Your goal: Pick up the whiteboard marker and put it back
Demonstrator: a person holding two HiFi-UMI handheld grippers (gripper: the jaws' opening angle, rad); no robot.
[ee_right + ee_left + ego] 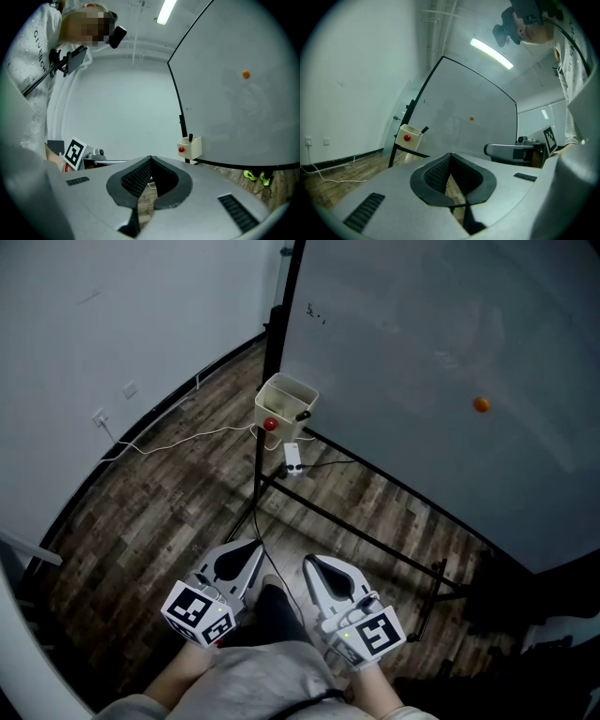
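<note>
A black whiteboard marker [303, 415] stands in a cream holder box [289, 395] with a red knob, fixed at the lower left corner of the whiteboard [422, 352]. Both grippers sit low and close to my body, well short of the box. My left gripper [256, 547] is shut with nothing in it, and so is my right gripper [310, 562]. From the left gripper view the box [409, 137] and marker [424, 129] lie beyond the closed left gripper [451, 154]. The right gripper view shows the box [191, 146] and marker [190, 138] past the closed right gripper [150, 158].
An orange magnet [481, 405] sticks to the board. The board's black stand legs [375, 545] cross the wooden floor between me and the box. A white power strip [293, 457] and cable [178, 439] lie on the floor by the wall.
</note>
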